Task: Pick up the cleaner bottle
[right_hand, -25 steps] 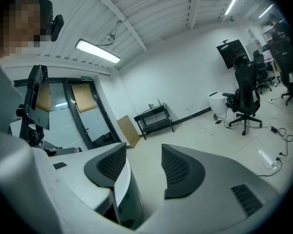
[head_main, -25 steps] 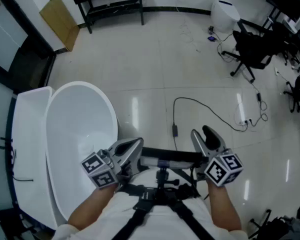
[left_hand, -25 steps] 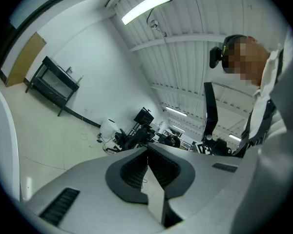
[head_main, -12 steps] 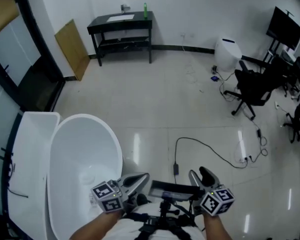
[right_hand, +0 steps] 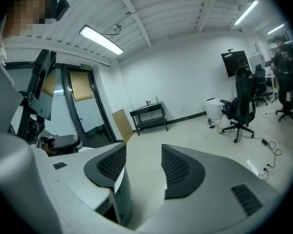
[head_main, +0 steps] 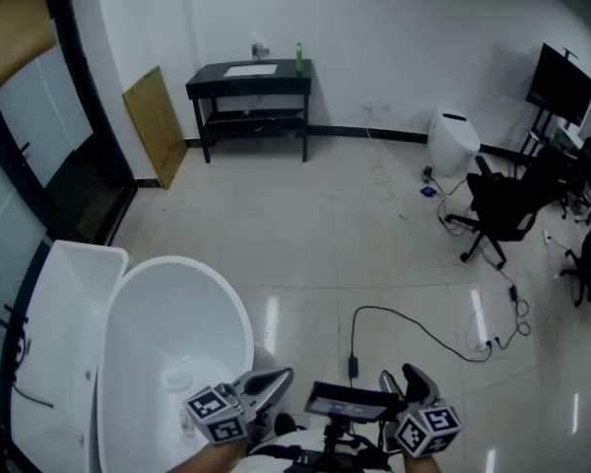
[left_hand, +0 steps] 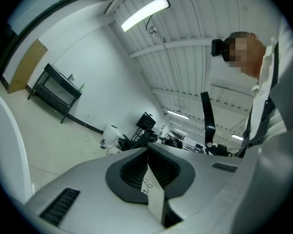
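Observation:
The cleaner bottle [head_main: 297, 53] is a small green bottle standing on the right end of a black table [head_main: 251, 75] against the far wall, across the floor from me. In the right gripper view the bottle [right_hand: 156, 99] is a tiny green speck on that table. My left gripper [head_main: 274, 379] is at the bottom of the head view, beside the bathtub; its jaws [left_hand: 147, 152] are shut with nothing between them. The right gripper [head_main: 404, 380] is level with it on the right, and its jaws [right_hand: 143, 159] stand open and empty. Both are far from the bottle.
A white bathtub [head_main: 118, 343] fills the lower left. A black cable [head_main: 414, 315] lies on the tiled floor ahead. Office chairs [head_main: 502, 205], a white bin [head_main: 451, 141] and a monitor [head_main: 561, 82] stand at the right. A wooden board [head_main: 156, 126] leans left of the table.
The head view has tipped up, so the far wall and the table with the green bottle have come into sight. Both grippers have sunk toward the bottom edge of the picture.

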Motion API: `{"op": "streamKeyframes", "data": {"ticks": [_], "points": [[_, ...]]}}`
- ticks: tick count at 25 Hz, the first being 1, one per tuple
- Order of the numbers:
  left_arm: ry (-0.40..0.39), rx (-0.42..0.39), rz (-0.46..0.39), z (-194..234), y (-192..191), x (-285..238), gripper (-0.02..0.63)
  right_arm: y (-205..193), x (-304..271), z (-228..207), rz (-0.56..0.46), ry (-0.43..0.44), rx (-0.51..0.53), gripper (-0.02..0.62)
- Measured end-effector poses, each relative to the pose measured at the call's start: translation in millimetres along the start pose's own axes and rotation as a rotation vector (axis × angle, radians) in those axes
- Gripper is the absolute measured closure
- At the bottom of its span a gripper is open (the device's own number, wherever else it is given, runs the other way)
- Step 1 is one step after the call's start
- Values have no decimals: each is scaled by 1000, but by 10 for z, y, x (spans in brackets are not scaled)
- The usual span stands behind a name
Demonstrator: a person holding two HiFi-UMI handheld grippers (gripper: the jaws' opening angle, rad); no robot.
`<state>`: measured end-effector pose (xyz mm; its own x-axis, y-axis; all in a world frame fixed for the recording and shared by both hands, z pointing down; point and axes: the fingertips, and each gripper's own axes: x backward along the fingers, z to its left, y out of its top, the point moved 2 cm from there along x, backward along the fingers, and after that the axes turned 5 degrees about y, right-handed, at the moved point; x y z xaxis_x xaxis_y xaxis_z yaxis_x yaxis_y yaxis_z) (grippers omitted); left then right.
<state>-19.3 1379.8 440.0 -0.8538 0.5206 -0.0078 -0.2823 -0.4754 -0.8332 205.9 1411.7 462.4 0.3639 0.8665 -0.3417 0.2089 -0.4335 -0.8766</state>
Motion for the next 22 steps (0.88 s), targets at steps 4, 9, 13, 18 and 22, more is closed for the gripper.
{"op": "streamKeyframes", "data": {"ticks": [4,9,13,18,22], "points": [[50,-52,-2,108,107,180,604,25,-34,148,-16,-21,36,360],[28,-13,39,241,25,245,604,-99,-175,290,5,-17,9,360],[-3,21,64,289,-64,244,604,-166,-245,386,32,-26,8,360],[-8,43,66,394,-48,150,604,-81,-389,316,38,-42,23,360],[16,27,64,570,86,0,604,83,-659,216,18,-18,34,360]]}}
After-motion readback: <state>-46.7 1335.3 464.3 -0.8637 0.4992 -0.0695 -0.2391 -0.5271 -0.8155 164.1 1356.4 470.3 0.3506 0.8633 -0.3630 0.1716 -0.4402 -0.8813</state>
